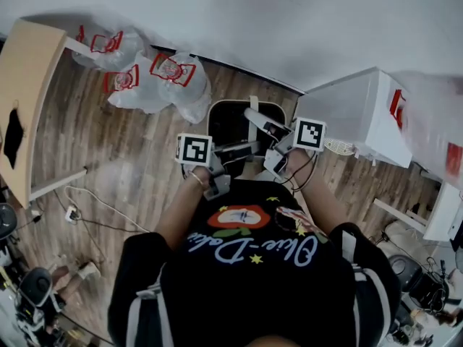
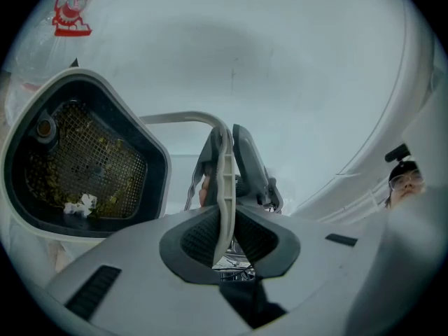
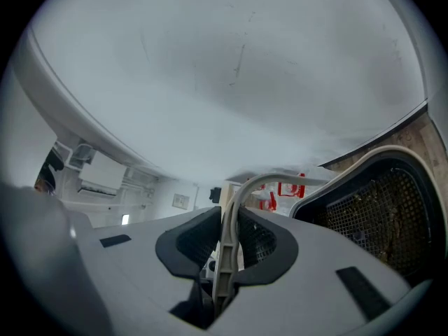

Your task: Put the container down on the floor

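Note:
The container is a bin with a pale grey rim, a dark inside and a mesh insert holding bits of debris. In the head view it is just ahead of the person's body, over the wooden floor near the wall. I cannot tell whether it touches the floor. Its thin grey handle runs between the jaws of my left gripper, which is shut on it, with the container to its left. My right gripper is shut on the same handle, with the container to its right. Both grippers meet above the bin.
Clear plastic bags with red print lie on the floor by the white wall at the back left. A wooden table stands at the left and a white box at the right. A cable trails across the floor at the left.

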Tool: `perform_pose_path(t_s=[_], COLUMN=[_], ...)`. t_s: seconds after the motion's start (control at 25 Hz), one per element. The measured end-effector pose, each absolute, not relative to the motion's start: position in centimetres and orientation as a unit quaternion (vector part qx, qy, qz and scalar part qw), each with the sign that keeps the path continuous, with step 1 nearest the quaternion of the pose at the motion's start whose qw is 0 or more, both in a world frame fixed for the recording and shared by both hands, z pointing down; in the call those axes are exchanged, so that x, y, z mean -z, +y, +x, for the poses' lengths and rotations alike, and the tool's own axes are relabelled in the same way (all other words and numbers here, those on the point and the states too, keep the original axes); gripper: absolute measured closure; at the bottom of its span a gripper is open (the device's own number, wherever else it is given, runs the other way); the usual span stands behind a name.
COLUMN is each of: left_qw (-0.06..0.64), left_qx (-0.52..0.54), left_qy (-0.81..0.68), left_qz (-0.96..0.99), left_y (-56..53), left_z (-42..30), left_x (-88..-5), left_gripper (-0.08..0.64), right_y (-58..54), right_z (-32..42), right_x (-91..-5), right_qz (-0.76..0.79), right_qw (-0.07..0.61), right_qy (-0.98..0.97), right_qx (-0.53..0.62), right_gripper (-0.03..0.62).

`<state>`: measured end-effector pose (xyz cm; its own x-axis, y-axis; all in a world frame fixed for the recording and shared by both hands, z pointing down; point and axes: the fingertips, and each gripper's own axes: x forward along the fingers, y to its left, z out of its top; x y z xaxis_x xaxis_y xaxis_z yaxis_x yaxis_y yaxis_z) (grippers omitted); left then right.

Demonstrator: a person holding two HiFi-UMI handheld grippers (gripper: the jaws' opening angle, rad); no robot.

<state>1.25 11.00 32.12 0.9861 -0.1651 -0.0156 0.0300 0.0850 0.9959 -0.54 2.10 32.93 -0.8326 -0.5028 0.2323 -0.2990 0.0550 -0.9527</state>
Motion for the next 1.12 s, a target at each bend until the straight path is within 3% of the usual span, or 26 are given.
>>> perform_pose_path(t_s=[0.36,1.12], left_qw=[0.730,0.726], left_qx=[0.049,0.097], left_qy=[-0.043,-0.091], left_qz=[0.680,0.675], left_y=[11.1,7.3], left_z=[1.1,2.0], left_x=[-32.0,-37.2], left_gripper=[0.518,0.518], right_y=[2.1,-1.4], right_z=[-0.5,-1.0], right_x=[-32.4,-37.0], right_qz=[-0.287,-0.237], right_qw=[0.087,0.015], right_qy=[0.719,0.734], right_qx=[0.627,0.636], right_gripper=[0.528,0.528])
